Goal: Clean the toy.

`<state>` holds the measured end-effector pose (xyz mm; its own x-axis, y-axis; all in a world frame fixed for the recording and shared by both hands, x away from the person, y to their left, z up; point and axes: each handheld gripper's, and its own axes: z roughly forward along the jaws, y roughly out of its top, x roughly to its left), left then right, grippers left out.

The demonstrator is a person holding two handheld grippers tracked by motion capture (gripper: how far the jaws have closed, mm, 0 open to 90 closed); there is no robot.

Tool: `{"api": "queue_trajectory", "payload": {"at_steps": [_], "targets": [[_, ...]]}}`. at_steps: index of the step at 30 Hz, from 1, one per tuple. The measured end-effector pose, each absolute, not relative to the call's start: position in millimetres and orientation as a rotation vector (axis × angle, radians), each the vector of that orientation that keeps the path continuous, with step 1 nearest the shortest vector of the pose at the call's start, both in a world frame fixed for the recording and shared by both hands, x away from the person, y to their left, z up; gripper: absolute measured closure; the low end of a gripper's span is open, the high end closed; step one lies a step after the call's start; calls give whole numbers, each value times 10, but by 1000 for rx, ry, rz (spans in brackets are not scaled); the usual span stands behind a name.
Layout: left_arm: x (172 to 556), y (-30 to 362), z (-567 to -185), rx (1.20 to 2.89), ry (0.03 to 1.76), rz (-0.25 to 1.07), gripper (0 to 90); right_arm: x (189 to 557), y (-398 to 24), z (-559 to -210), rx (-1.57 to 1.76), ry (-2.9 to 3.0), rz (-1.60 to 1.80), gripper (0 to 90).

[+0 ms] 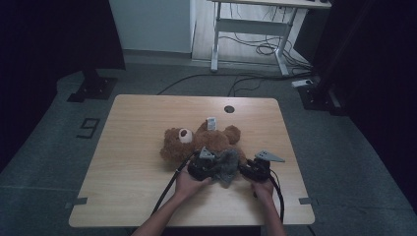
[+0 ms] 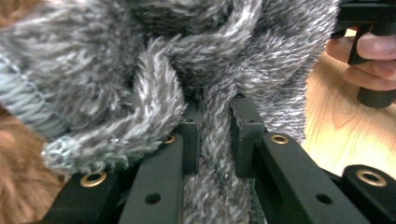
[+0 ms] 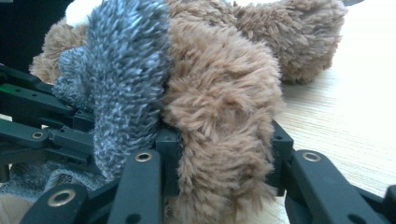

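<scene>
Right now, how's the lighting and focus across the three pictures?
High view: dim, murky, teddy bear soft but readable. Left gripper view: brighter, grey knit fabric blurred at top, sharper at the gripper. Right gripper view: bright, bear's fur crisp, table washed out.

**Legible markings in the scene**

One sign can be read: a dark numeral "9" [image 1: 87, 128] is marked on the grey floor [image 1: 44, 147], just left of the wooden table [image 1: 137, 123]. A small white tag [image 1: 211, 123] sits on the brown teddy bear [image 1: 196, 140], but any print on it is too small to make out.
</scene>
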<state>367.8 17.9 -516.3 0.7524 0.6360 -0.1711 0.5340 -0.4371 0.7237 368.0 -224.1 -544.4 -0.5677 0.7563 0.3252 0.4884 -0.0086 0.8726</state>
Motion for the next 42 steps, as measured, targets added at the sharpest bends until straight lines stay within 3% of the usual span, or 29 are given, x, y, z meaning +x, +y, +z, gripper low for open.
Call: {"api": "queue_trajectory", "payload": {"at_steps": [5, 15, 30, 42], "targets": [[3628, 110, -5029, 2077, 821, 228, 760, 3676, -2231, -5444, 1313, 2018, 1626, 614], [3687, 87, -5013, 2066, 851, 191, 758, 3679, -2232, -5451, 1291, 2038, 1595, 614], [3536, 898, -5121, 1959, 954, 175, 758, 3694, -2286, -5460, 1273, 2073, 1639, 611], [3653, 813, -4578, 1913, 888, 321, 758, 3702, -2300, -5472, 1290, 2067, 1651, 610]]}}
